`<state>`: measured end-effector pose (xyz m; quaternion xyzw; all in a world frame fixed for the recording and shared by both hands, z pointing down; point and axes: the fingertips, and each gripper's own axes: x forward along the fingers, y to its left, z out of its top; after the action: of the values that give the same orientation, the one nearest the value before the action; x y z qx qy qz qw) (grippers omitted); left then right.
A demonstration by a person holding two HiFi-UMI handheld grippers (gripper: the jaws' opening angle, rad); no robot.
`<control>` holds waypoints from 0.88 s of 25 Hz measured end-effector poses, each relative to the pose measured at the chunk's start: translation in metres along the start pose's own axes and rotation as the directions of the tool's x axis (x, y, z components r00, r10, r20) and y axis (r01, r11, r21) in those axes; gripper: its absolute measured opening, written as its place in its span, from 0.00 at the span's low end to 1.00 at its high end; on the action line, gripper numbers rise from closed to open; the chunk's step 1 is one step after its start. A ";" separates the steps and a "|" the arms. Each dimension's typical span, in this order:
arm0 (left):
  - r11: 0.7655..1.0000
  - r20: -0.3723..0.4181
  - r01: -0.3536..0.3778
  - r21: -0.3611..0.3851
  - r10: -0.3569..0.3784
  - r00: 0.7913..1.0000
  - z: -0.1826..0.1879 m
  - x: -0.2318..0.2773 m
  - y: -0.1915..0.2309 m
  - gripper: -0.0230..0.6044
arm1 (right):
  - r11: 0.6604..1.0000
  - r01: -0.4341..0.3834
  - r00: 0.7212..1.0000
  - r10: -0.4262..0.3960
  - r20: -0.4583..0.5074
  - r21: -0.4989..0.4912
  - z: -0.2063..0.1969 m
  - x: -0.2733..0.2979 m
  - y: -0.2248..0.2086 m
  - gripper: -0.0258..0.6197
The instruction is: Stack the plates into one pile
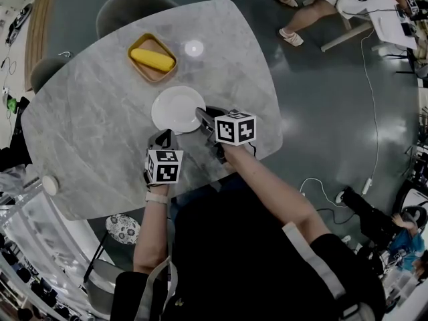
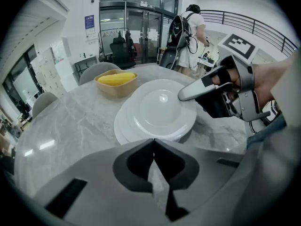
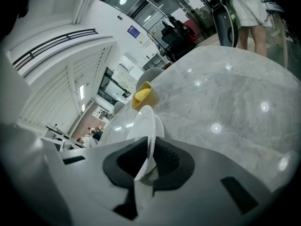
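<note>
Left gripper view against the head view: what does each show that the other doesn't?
Only the left gripper view: there are two plates, the upper plate lying offset over the lower plate, and the left gripper has its jaws together with nothing between them. Only the head view: a small white disc near the table edge. Both: the right gripper clamped on the upper plate's rim, and the tan dish holding a yellow item.

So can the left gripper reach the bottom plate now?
Probably yes: only bare table between the left gripper and the bottom plate; the right gripper holds the top plate off to one side.
</note>
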<state>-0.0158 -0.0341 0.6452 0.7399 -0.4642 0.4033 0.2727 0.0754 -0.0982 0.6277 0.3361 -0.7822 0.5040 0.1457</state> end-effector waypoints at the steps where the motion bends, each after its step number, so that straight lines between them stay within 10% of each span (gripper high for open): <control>1: 1.000 0.000 0.001 0.002 -0.001 1.000 0.000 0.001 -0.001 0.05 | 1.000 0.008 1.000 -0.008 0.007 0.000 0.002 -0.001 -0.004 0.09; 22: 1.000 -0.005 -0.005 -0.020 0.005 1.000 -0.002 0.001 0.001 0.05 | 0.979 0.136 0.991 -0.136 0.011 -0.152 0.015 -0.005 -0.019 0.23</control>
<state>-0.0169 -0.0334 0.6469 0.7351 -0.4694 0.4011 0.2801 0.0939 -0.1146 0.6315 0.3766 -0.7937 0.4315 0.2049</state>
